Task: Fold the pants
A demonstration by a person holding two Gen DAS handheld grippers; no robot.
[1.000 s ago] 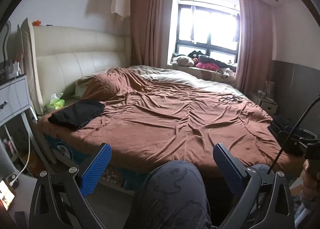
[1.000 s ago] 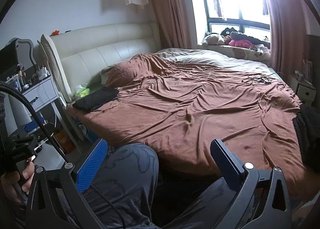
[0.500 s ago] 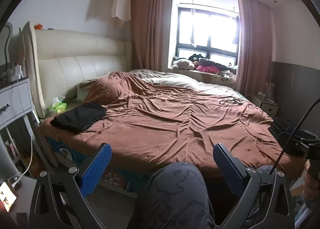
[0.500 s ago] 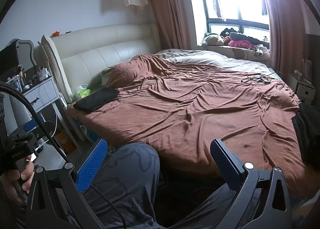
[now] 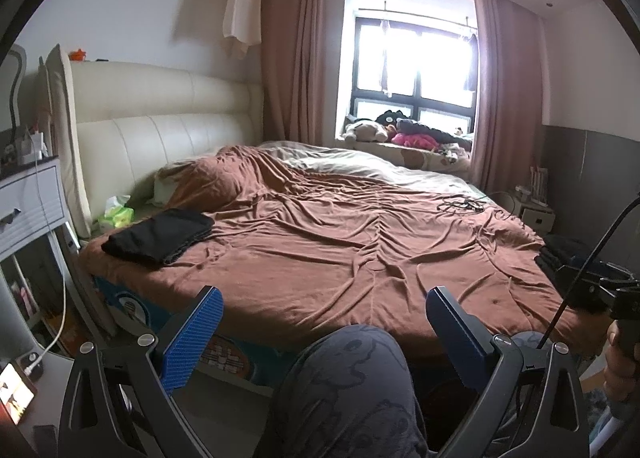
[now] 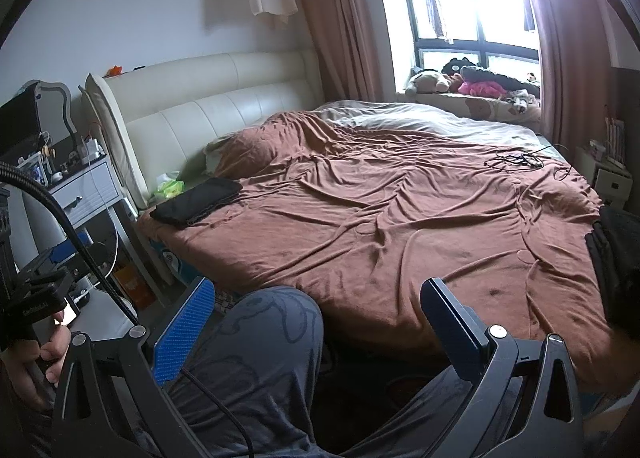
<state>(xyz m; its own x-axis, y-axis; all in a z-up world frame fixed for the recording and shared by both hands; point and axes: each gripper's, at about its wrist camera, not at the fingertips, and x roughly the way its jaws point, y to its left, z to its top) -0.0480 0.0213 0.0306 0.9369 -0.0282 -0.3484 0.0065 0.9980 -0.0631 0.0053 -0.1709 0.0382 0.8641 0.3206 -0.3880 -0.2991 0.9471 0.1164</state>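
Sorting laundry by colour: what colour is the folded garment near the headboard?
Black; the folded garment shows best in the left wrist view.

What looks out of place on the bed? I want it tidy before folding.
A tangle of black cables lies loose on the brown bedspread near its far right side. The bedspread itself is heavily wrinkled. A folded black garment sits neatly near the headboard.

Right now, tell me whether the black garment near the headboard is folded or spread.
Folded: the black garment lies as a compact stacked rectangle with layered edges on the brown bedspread.

Both views tilted slightly upward.
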